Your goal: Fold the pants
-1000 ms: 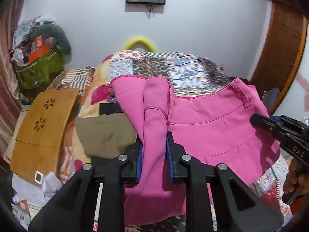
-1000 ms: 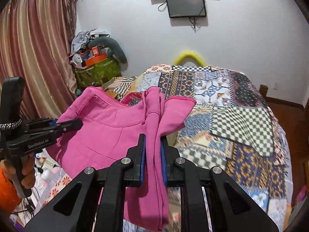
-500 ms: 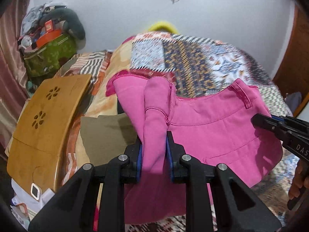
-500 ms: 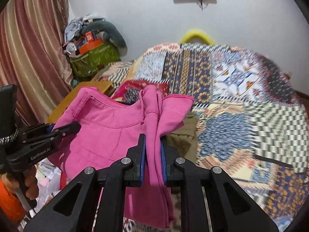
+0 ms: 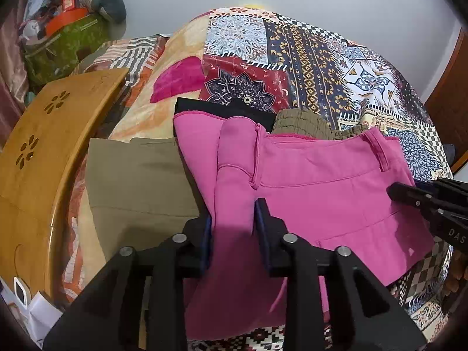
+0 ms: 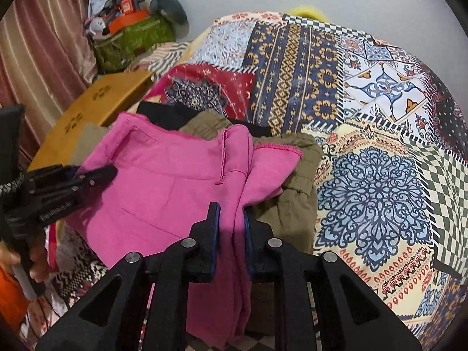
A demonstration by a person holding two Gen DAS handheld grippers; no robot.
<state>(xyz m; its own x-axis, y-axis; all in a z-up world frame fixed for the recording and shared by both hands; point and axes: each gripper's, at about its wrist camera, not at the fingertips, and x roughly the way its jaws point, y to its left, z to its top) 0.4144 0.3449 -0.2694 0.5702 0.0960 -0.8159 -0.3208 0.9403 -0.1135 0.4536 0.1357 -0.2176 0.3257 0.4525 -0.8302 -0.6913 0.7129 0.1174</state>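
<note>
The pink pants (image 5: 321, 181) hang spread between both grippers, low over other clothes on the bed, waistband edge farthest from me. My left gripper (image 5: 234, 219) has a bunched fold of the pink pants between its blue pads; its jaws are opening and the fold still fills the gap. My right gripper (image 6: 231, 219) pinches the other end of the pink pants (image 6: 163, 181); its jaws are opening slightly, cloth still touching both pads. The right gripper (image 5: 409, 193) shows at the right edge of the left wrist view, the left gripper (image 6: 108, 172) at the left of the right wrist view.
Under the pants lie a khaki garment (image 5: 137, 175), an olive garment (image 5: 301, 122) and a black one (image 5: 204, 106) on the patchwork bedspread (image 5: 292, 52). A wooden lap table (image 5: 44, 146) leans at the left. A green bag (image 5: 64, 44) with clutter and a curtain (image 6: 38, 44) stand beyond.
Both grippers have come down and forward over the bed, bringing the pink pants low over the pile of clothes. The left jaws stand a little wider than before.
</note>
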